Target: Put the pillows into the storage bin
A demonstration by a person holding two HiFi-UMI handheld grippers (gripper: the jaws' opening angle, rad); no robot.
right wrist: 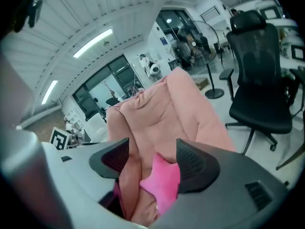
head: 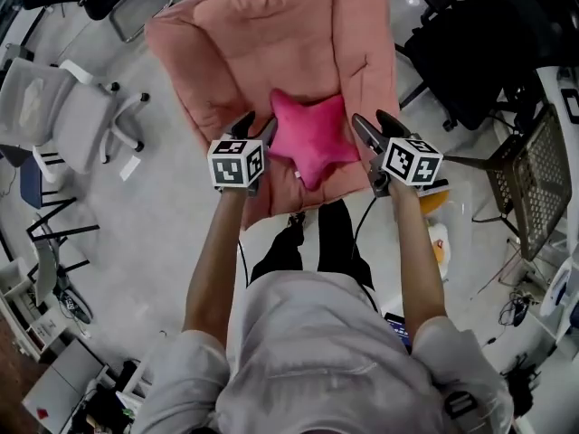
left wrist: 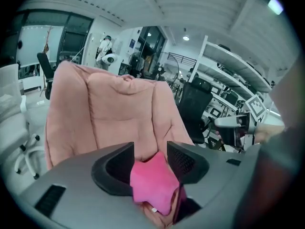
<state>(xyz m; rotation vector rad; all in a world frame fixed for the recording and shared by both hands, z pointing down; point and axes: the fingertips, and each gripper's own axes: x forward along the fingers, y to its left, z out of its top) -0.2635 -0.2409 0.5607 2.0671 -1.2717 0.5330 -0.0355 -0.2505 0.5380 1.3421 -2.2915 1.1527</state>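
Checking the head view, you find your left gripper (head: 258,123) at the left arm of the star pillow (head: 312,138), which lies on the padded pink chair (head: 271,34). Only the left gripper view shows its fingers (left wrist: 114,168) pinched on that arm. Your right gripper (head: 369,117) flanks the pillow's right side. Its own view shows its fingers well apart, one touching the pillow and holding nothing. Both gripper bodies hide the pillow's lower points.

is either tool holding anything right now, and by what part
The left tool pinches the pink star pillow by one point; the right tool straddles another point without clamping.
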